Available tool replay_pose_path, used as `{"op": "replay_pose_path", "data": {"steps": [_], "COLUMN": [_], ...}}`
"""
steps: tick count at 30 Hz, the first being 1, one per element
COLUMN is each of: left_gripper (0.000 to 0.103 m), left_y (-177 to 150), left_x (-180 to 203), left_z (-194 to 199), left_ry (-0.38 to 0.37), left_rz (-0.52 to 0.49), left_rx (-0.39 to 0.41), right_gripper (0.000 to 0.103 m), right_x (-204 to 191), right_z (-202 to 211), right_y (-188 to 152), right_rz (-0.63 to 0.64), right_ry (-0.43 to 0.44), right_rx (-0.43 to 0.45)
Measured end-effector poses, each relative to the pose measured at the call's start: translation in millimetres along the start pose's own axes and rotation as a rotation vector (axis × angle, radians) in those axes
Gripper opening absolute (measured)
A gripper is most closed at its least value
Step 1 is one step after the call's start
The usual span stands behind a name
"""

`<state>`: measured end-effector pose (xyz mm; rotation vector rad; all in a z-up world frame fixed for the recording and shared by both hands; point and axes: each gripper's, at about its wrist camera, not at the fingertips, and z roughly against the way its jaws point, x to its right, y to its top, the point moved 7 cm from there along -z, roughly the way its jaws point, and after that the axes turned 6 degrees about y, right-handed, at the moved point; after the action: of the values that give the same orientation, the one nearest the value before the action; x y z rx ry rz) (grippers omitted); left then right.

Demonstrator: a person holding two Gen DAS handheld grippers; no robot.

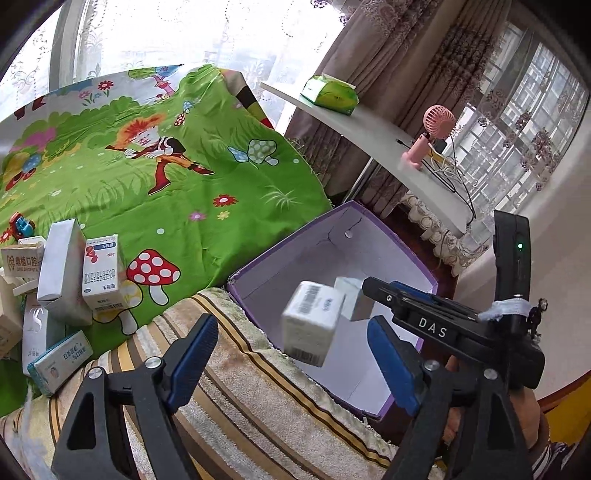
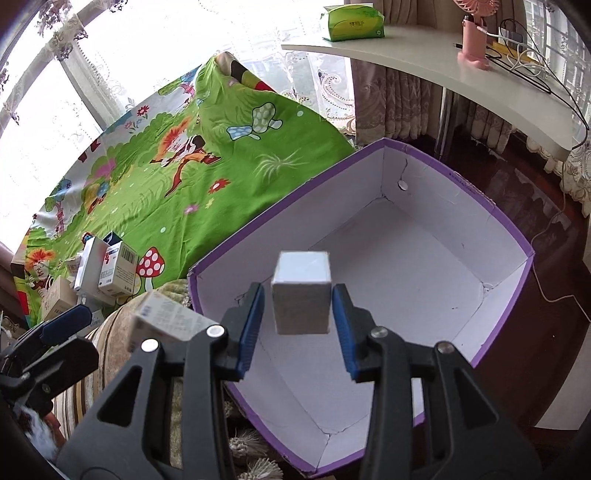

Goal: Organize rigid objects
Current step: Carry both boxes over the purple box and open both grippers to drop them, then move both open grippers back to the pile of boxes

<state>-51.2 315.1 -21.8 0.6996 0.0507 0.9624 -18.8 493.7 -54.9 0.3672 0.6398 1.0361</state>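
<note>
A purple carton [image 1: 384, 236] [image 2: 509, 236] with a white inside stands open beside the bed. In the left wrist view a white barcoded box [image 1: 312, 325], blurred, hangs in the air between the blue pads of my left gripper [image 1: 291, 319], touching neither; the jaws stand wide. In the right wrist view a plain white box [image 2: 301, 295] floats over the carton between the pads of my right gripper [image 2: 298, 288], with thin gaps at both sides. The barcoded box [image 2: 166, 317] also shows at lower left. Several more cartons [image 1: 74, 277] [image 2: 107, 273] lie on the green sheet.
A green cartoon sheet [image 1: 166, 166] covers the bed, with a striped cloth [image 1: 258, 387] at its near edge. A small toy car [image 1: 20, 225] sits by the cartons. A white shelf [image 2: 424, 55] carries a tissue pack [image 2: 352, 22], a pink fan [image 1: 436, 125] and cables.
</note>
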Motion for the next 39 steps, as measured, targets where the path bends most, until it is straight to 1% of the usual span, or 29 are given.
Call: {"op": "replay_pose_path", "data": {"steps": [1,2,3,4,7,11,18,21,24,31,34,39], "left_gripper": [0.084,0.084,0.084,0.084,0.084,0.084,0.084,0.084,0.084,0.084,0.084,0.084], "left_y": [-0.2,0.1,0.1,0.3,0.3,1.3,2.5,0.2,-3.6,-15.8,-18.4,-22.8], "left_x": [-2.8,-7.1,-12.6,-18.8,-39.1,-67.6,-108.8,-133.4,-160.8,-217.2,-233.8,-253.7], "left_z": [1.9,4.0,6.7,9.4,19.4,32.3,56.8,69.4,82.8,99.9,102.6,106.9], "left_ry": [0.000,0.003,0.012,0.025,0.061,0.113,0.228,0.322,0.383,0.489,0.527,0.623], "left_rz": [0.013,0.032,0.050,0.068,0.115,0.178,0.190,0.193,0.221,0.297,0.320,0.349], "left_rx": [0.003,0.010,0.018,0.024,0.050,0.082,0.148,0.172,0.192,0.173,0.161,0.148], "right_gripper": [0.063,0.069,0.081,0.085,0.088,0.089,0.089,0.089,0.089,0.089,0.089,0.089], "right_x": [-0.9,-2.1,-4.7,-7.4,-18.4,-33.3,-69.4,-87.1,-103.6,-142.8,-159.1,-179.2], "right_z": [1.5,3.1,4.9,6.7,10.3,12.5,11.1,8.0,1.8,-14.0,-21.9,-29.9], "right_y": [1.4,2.6,3.8,5.0,8.0,9.3,9.2,7.8,6.1,4.7,4.0,8.9], "right_rz": [0.008,0.019,0.032,0.046,0.095,0.126,0.196,0.214,0.238,0.318,0.348,0.385], "right_ry": [0.000,-0.004,-0.006,-0.002,0.020,0.061,0.099,0.146,0.152,0.153,0.154,0.128], "right_rx": [0.021,0.037,0.054,0.071,0.097,0.095,0.068,0.055,0.036,0.010,-0.005,0.004]}}
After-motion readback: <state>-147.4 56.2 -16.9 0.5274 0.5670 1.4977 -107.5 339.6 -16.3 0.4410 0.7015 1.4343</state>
